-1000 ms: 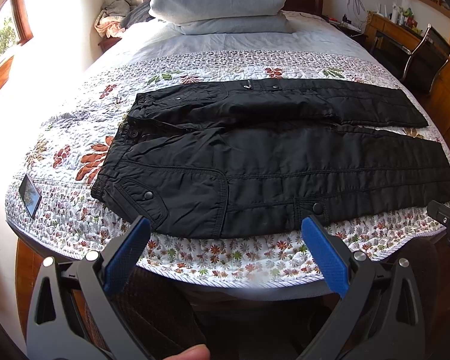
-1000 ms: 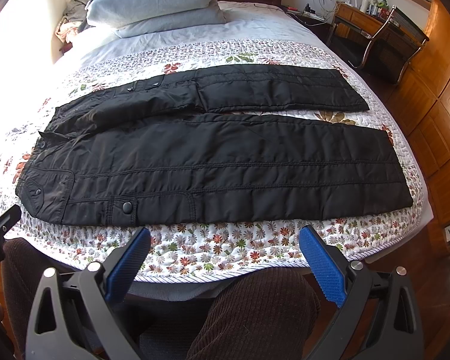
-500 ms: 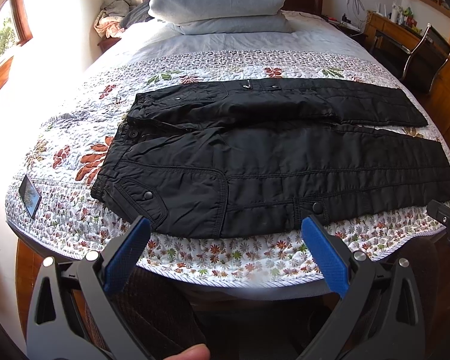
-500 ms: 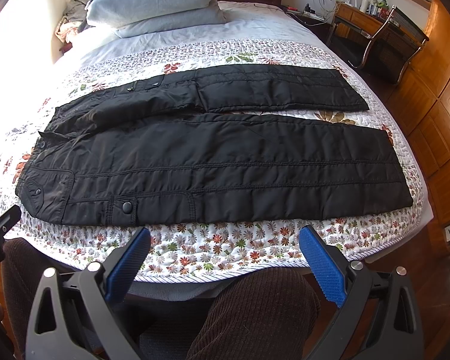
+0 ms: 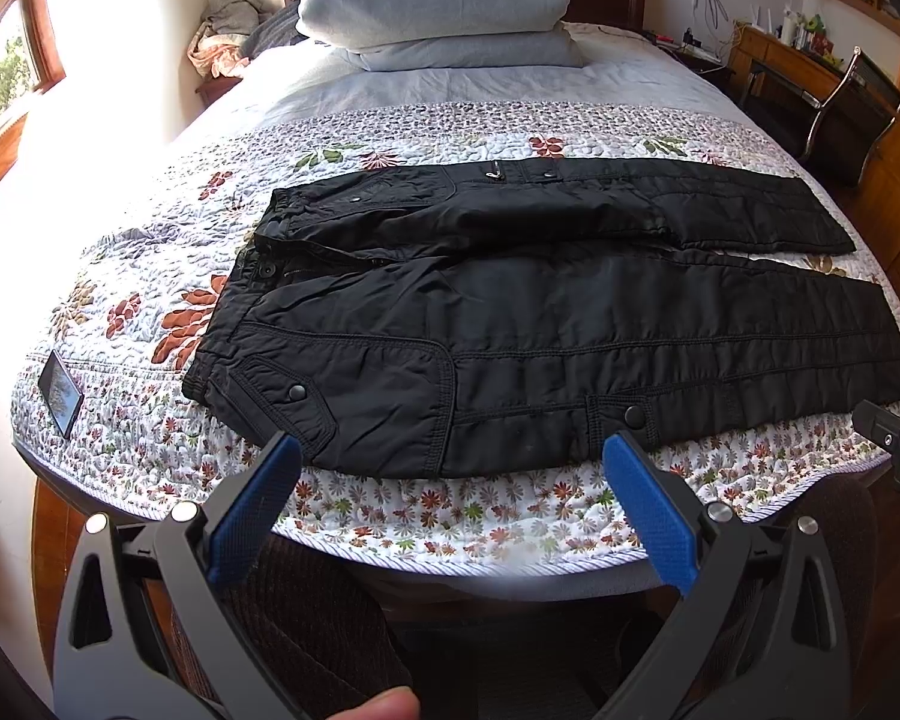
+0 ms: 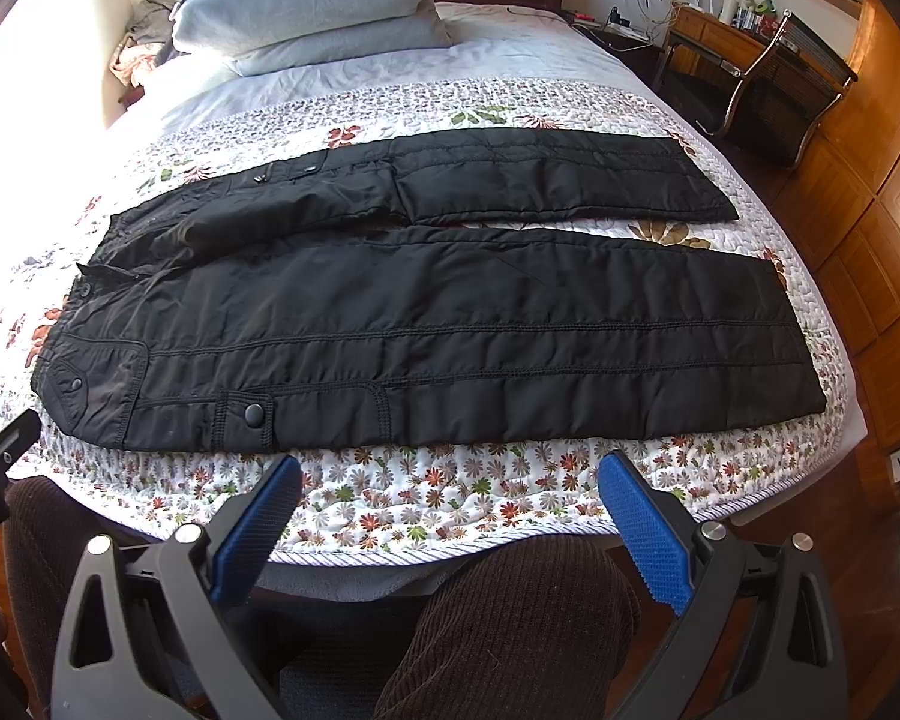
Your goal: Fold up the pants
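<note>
We note the black pants (image 5: 570, 324) spread flat, legs apart, across the quilted bed (image 5: 450, 510), untouched, with left gripper (image 5: 450, 504) and right gripper (image 6: 450, 504) both released wide off the near edge, presumably poised for a first fold.

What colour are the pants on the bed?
Black all over, with black snap buttons. The pants show best in the right wrist view.
</note>
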A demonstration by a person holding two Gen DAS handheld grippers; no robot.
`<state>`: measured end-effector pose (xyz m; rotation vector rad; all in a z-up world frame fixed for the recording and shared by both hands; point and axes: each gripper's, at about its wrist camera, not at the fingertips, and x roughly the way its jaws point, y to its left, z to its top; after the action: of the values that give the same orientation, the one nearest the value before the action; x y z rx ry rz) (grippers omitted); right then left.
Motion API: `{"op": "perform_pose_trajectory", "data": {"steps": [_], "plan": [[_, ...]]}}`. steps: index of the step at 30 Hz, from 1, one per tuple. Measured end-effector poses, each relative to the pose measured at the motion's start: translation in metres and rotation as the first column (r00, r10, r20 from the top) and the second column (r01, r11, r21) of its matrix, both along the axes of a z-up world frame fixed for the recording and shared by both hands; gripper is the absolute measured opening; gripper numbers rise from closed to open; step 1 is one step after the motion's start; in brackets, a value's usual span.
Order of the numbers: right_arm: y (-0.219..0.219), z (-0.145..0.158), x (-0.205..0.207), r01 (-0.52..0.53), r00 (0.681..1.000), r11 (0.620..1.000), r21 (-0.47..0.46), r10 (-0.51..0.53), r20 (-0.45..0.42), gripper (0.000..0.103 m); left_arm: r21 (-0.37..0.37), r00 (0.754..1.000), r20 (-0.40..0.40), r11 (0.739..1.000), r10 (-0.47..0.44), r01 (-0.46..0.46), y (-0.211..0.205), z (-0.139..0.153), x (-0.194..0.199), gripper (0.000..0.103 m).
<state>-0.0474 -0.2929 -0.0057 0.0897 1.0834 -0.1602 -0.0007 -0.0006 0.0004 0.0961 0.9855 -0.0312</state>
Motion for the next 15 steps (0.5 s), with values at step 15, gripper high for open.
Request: {"op": "perform_pose_trajectory", "data": {"steps": [15], "plan": [[0.0009, 0.0001, 0.0008, 0.000, 1.000, 1.000, 0.000, 0.000, 0.001, 0.100, 0.002, 1.000, 0.004, 1.000, -0.003, 0.003, -0.0006, 0.0019, 0.0005, 0.101]]}}
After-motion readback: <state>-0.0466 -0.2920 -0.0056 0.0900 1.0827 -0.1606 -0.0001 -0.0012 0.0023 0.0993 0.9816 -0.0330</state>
